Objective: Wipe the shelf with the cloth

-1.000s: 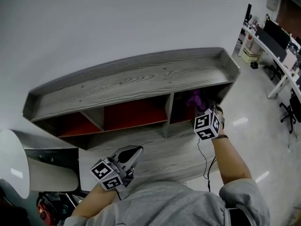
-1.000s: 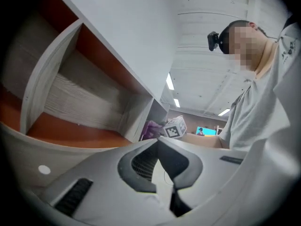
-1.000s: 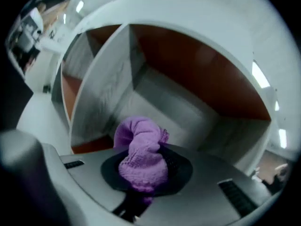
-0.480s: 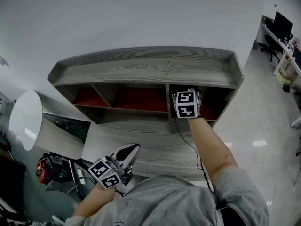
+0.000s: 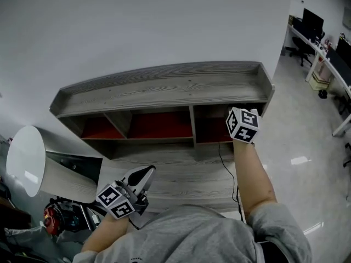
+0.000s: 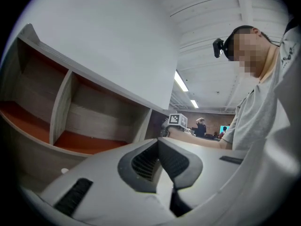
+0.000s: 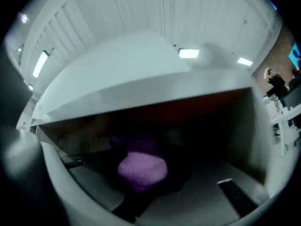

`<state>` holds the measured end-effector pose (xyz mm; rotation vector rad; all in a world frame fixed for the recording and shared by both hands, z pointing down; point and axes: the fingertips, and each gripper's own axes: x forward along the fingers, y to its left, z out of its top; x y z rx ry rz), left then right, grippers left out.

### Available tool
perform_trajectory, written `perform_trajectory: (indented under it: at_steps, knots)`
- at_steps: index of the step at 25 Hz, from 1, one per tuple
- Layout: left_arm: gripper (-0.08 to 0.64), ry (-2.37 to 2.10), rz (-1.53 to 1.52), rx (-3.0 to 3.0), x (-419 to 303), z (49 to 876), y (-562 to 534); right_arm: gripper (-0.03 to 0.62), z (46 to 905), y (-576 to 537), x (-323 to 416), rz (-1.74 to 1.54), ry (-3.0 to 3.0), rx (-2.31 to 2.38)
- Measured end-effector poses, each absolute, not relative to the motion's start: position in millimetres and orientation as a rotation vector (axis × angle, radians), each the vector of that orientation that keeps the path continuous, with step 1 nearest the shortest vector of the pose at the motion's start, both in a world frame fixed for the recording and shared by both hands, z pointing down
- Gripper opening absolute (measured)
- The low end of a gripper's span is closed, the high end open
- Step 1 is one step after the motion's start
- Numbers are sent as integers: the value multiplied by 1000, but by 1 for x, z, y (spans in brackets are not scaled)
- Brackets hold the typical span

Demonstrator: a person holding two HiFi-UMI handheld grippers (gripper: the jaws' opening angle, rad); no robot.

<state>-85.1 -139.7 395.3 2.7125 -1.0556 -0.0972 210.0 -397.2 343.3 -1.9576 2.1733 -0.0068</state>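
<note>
Right claw (image 5: 240, 124), clamped on cloth (image 7: 142, 168), now works shelf's (image 5: 164, 89) right end, off the divider (image 5: 192, 124): wipe progressing; left claw (image 6: 159, 147) closed, empty.

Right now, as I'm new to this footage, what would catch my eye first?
The purple cloth pinched in the right gripper, inside the rightmost compartment of the grey wooden shelf. Next, the red floors of its compartments, and the left gripper held low, shut and empty.

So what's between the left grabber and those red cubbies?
Just the bare grey lower board, seen in the head view: nothing lies on it between the shut left gripper and the cubbies.
</note>
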Motion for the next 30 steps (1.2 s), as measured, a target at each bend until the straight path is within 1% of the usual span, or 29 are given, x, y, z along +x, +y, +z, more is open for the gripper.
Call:
perform_trajectory:
  at_steps: [3, 9, 11, 14, 16, 18, 23, 26, 28, 30]
  knots:
    - [14, -997, -91, 2738, -87, 390, -146, 67, 344, -378, 241, -41, 2039, -2037]
    - [15, -921, -73, 2774, -86, 389, -147, 67, 343, -369, 244, -50, 2009, -2079]
    - [14, -920, -78, 2775, -90, 390, -146, 69, 355, -368, 219, -43, 2151, -2042]
    - [15, -922, -101, 2759, -95, 394, -144, 69, 385, -355, 136, 50, 2493, -1907]
    - [14, -917, -116, 2752, -95, 396, -142, 69, 390, -347, 89, 154, 2623, -1832]
    - [15, -918, -127, 2749, -96, 397, -141, 67, 381, -347, 72, 197, 2629, -1816]
    - [14, -939, -148, 2725, -98, 402, -143, 67, 344, -340, 73, 229, 2579, -1722]
    - [14, -925, -150, 2727, -91, 402, -145, 66, 335, -336, 82, 136, 2544, -1669]
    - [14, -905, -149, 2737, -84, 401, -146, 64, 336, -335, 104, 89, 2488, -1700]
    - [14, -887, -154, 2746, -78, 399, -150, 64, 337, -336, 146, 25, 2392, -1783]
